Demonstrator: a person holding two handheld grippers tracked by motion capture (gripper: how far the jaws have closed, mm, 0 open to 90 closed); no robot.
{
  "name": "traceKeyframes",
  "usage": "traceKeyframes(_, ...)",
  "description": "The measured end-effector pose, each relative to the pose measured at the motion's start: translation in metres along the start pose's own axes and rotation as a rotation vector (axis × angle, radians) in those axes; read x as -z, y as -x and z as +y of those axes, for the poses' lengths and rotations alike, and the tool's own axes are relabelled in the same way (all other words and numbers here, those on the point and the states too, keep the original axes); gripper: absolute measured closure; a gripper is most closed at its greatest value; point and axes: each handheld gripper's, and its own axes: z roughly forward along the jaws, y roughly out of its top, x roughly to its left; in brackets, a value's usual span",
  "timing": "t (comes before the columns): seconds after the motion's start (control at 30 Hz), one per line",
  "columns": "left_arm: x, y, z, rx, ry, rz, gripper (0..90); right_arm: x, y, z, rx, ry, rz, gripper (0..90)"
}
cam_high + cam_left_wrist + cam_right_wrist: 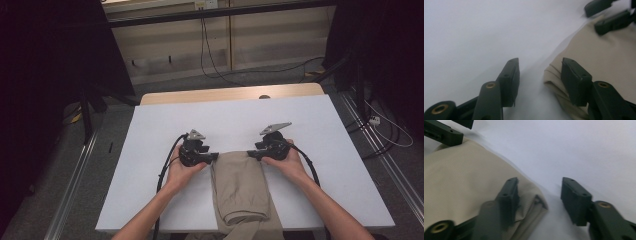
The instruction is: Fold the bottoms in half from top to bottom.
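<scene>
A beige folded garment (240, 185) lies on the white table (165, 125), its near end hanging over the front edge. My left gripper (216, 156) sits at the garment's far left corner, my right gripper (250, 154) at its far right corner. In the left gripper view the jaws (540, 65) stand apart, one over the beige cloth (609, 57) and one over the bare table, with the corner fold between them but not pinched. The right gripper view mirrors this: the jaws (540, 182) straddle the corner of the cloth (461, 175) without pressing it.
The table's wooden far edge (230, 94) shows beyond the white cover. Cables (210, 60) trail over the floor behind, and dark curtains (50, 50) flank both sides. Each gripper's cable (167, 160) runs back along the forearm.
</scene>
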Motion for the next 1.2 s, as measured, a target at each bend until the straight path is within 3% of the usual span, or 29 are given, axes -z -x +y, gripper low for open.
traceKeyframes(0.07,0.001,0.001,0.001,-0.019,0.019,-0.006,46.2,-0.001,-0.004,0.0,0.026,-0.011,-0.019,43.4)
traceKeyframes(0.2,-0.008,0.004,-0.002,-0.039,-0.004,-0.022,38.5,0.0,-0.009,0.001,0.086,-0.047,-0.009,48.9)
traceKeyframes(0.33,-0.016,0.006,-0.007,-0.037,-0.035,-0.04,28.7,0.002,-0.008,0.002,0.096,-0.066,0.022,54.2)
traceKeyframes(0.43,-0.017,0.012,-0.009,-0.081,-0.037,-0.016,29.0,0.003,-0.009,0.002,0.106,-0.073,0.029,58.6)
traceKeyframes(0.57,-0.017,0.02,-0.009,-0.113,-0.056,-0.046,38.9,0.005,-0.013,0.001,0.118,-0.091,0.06,68.6)
traceKeyframes(0.63,-0.017,0.022,-0.008,-0.114,-0.066,-0.055,41.7,0.005,-0.014,0.001,0.112,-0.098,0.068,70.8)
traceKeyframes(0.73,-0.014,0.024,-0.011,-0.106,-0.068,-0.106,52.7,0.006,-0.015,0.0,0.103,-0.099,0.085,76.9)
traceKeyframes(0.8,-0.013,0.025,-0.012,-0.077,-0.072,-0.118,58.3,0.007,-0.017,0.0,0.106,-0.105,0.112,80.8)
traceKeyframes(0.87,-0.012,0.026,-0.015,-0.013,-0.069,-0.164,75.1,0.007,-0.021,-0.001,0.117,-0.109,0.12,82.5)
traceKeyframes(1.03,-0.002,0.035,-0.011,-0.009,-0.045,-0.109,80.5,0.01,-0.031,0.0,0.124,-0.113,0.121,84.1)
traceKeyframes(1.2,0.017,0.025,0.0,0.019,0.045,-0.071,81.1,0.022,-0.026,0.016,0.069,-0.008,0.088,84.6)
